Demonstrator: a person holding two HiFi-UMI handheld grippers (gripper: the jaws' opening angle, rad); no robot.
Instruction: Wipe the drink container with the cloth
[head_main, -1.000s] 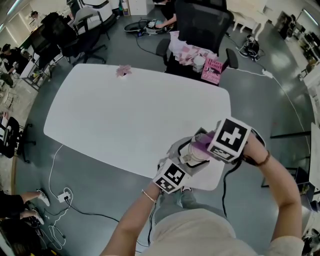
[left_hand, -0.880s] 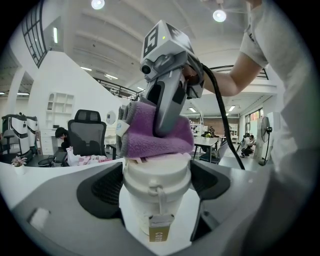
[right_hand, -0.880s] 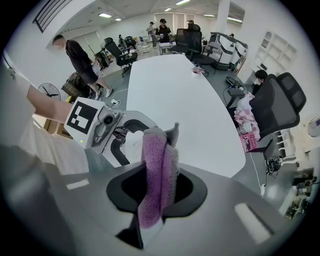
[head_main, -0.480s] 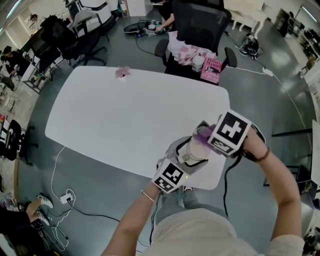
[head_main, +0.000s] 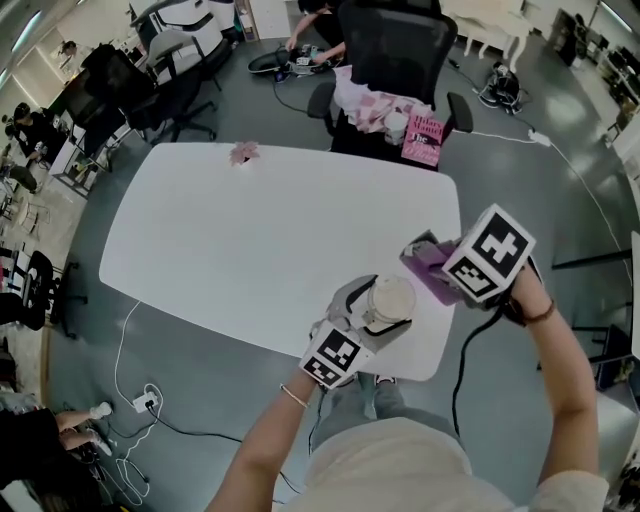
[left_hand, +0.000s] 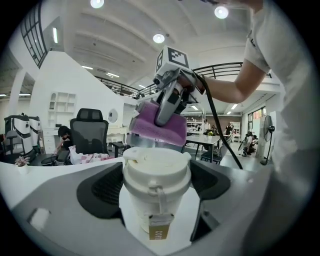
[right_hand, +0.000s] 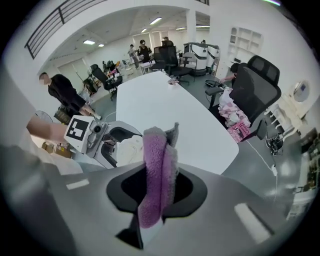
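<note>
The left gripper has its jaws spread wide, with the pads against either side of the drink container, a pale lidded cup with a small tag hanging down its front. The grip sits low on the body. That leaves the lid and upper wall bare, which is probably why it is taken there: the part to be wiped stays free. The cup stands upright between the jaws, so nothing inside should tip towards the lid.

The right gripper is closed narrow on the cloth, a purple towel folded over itself. A thick lobe sticks out past the fingertips. This looks deliberate, since soft fabric rather than the hard jaws would then meet the cup.

In the head view the left gripper holds the cup above the near edge of the table, close to its near right corner and just in front of the person's body. The right gripper and the cloth are to the cup's right, over the table's right edge, with a clear gap between fabric and lid. From the left gripper view the cloth hangs just above and behind the lid, so it is near but not rubbing.

I judge this a pause between strokes. The next contact needs the cloth brought back onto the lid or side wall while the left grip keeps the cup steady.
</note>
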